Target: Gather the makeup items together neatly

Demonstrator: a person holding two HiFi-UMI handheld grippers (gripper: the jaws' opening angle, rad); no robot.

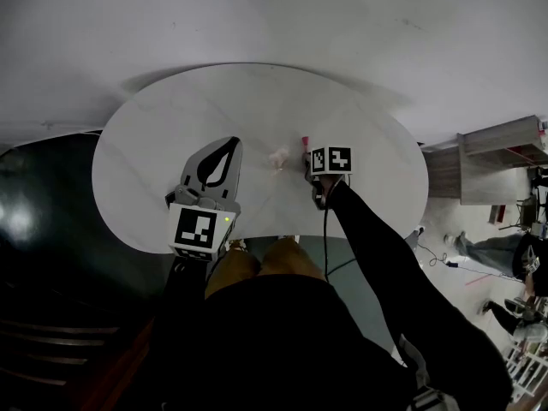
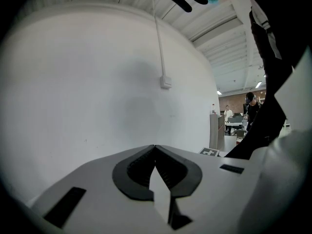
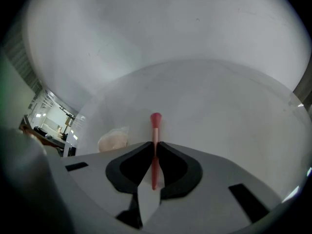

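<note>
Your right gripper (image 3: 155, 144): clamped on one pink brush (image 3: 155, 122)
Your left gripper (image 2: 155, 147): together, empty
Desk (image 1: 171, 135): one pale puff (image 3: 113, 141), perhaps

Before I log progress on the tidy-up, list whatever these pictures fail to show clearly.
- Head view: the marker cube covers the right claw and most of the pink brush it clamps.
- Head and right gripper views: the pale round item is too small or blurred to identify.
- Left gripper view: the shut left claw faces a wall; the table is out of frame.
</note>
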